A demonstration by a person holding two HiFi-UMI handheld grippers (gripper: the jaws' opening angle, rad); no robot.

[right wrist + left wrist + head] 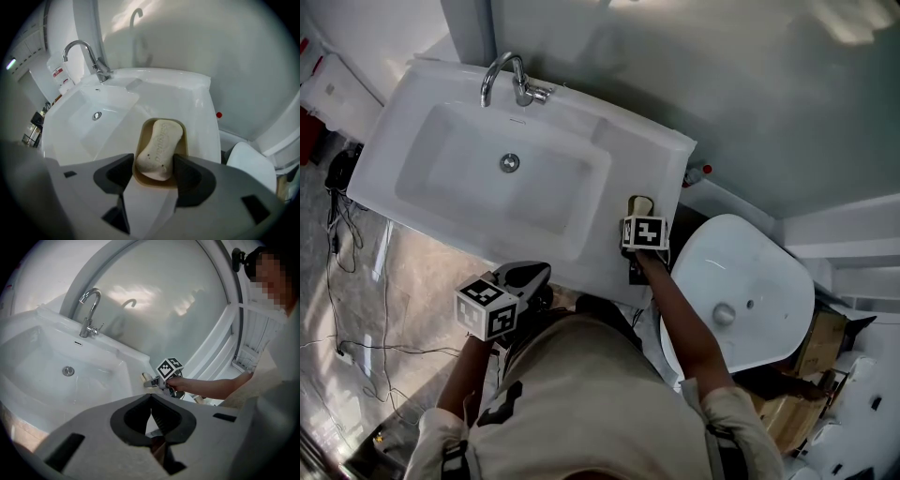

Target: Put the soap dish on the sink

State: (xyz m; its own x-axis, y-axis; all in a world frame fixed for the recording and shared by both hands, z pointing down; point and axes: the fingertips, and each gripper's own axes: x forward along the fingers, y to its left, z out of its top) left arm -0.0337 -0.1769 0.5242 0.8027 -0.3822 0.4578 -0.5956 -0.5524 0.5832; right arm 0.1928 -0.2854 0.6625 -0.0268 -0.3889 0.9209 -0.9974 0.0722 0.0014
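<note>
Sink: against the wall, left of the toilet.
Tap: on the sink's back rim, behind the basin.
Drain: in the basin floor, in front of the tap.
Soap dish: on the sink's ledge, right of the basin, toward the front right corner.
Soap: in the soap dish, lying along it.
Right gripper: over the dish's near end, one jaw on either side of it.
Left gripper: before the sink's front edge, left of the right gripper, well apart from the dish.
Box: on the floor, right of the toilet.
Cables: on the floor, left of the sink.
</note>
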